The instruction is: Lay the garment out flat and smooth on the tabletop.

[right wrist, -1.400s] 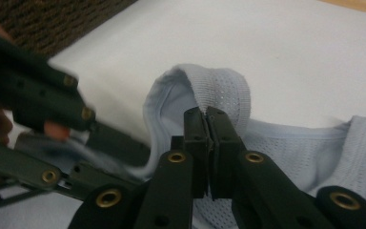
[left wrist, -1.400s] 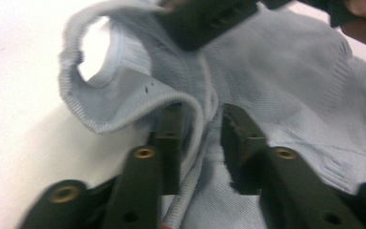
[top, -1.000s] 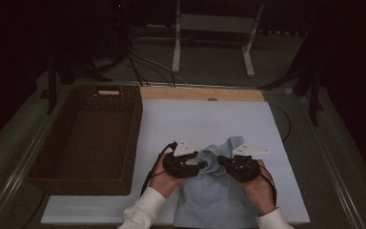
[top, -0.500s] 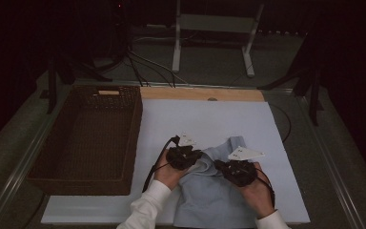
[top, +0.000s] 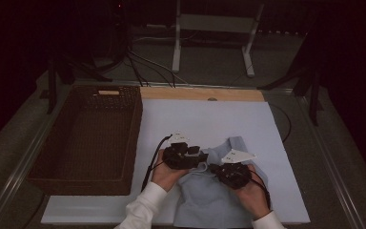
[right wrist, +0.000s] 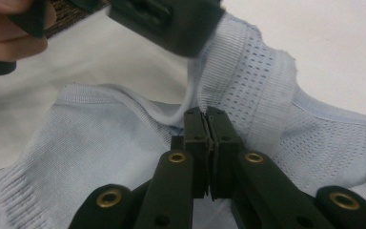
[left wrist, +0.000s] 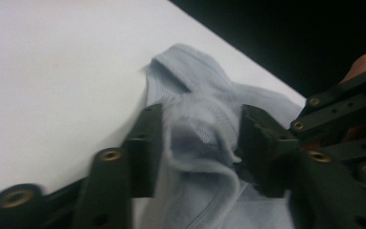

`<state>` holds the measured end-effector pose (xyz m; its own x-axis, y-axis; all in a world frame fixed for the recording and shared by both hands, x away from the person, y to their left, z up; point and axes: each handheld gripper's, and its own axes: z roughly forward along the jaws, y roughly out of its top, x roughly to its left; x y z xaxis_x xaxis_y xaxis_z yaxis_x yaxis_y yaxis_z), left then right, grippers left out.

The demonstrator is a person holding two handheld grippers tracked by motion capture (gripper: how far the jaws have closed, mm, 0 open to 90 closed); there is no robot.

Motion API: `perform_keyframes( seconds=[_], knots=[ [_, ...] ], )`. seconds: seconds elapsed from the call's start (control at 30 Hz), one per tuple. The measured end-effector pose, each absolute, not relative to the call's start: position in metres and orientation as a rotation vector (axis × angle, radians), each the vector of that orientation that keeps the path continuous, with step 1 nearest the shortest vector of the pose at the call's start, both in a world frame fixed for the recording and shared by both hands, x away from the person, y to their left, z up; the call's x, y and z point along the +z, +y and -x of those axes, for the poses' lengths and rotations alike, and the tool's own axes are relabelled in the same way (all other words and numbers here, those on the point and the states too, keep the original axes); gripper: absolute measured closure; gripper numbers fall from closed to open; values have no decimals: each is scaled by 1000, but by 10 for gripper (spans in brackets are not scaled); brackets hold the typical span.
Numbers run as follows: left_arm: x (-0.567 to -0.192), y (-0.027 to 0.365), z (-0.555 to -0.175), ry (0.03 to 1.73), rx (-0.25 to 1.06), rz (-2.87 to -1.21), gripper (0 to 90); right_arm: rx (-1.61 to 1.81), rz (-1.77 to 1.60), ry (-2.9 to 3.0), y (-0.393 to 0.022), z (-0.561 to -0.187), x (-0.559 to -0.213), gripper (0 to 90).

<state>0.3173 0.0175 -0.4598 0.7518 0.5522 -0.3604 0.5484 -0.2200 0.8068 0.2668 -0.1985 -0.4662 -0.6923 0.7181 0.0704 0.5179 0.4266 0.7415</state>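
Left gripper (top: 201,160) jaws reopened; pale-blue ribbed mesh garment (top: 214,200) bunched.

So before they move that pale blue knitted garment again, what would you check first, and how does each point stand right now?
1. Right gripper clamped on the pale blue knitted garment: ok, its jaws are shut with a thin fold of fabric pinched between them.
2. Left gripper gripping the garment: not ok, its jaws have just been opening and stand apart around a bunched fold.
3. Garment lying on the white board: ok.
4. Brown woven basket free of obstruction: ok, nothing shows inside it.
5. Garment spread flat: not ok, it is crumpled between the grippers.
6. Black cable clear of the garment: ok, it trails on the basket side.
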Motion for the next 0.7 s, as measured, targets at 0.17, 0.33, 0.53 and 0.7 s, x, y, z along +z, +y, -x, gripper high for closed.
perform_keyframes(
  seconds=[0.17,0.33,0.53,0.7],
  knots=[
    [-462,15,-325,902,-28,-1852,304,1124,-1062,2428,-196,-266,-467,883],
    [-470,9,-332,956,-63,-1860,220,1124,-1053,2431,-195,-265,-466,883],
    [-475,4,-335,1004,-81,-1875,256,1131,-1048,2425,-196,-264,-465,883],
    [-475,4,-337,983,-146,-1866,595,1133,-1052,2421,-196,-263,-465,883]
  ],
)
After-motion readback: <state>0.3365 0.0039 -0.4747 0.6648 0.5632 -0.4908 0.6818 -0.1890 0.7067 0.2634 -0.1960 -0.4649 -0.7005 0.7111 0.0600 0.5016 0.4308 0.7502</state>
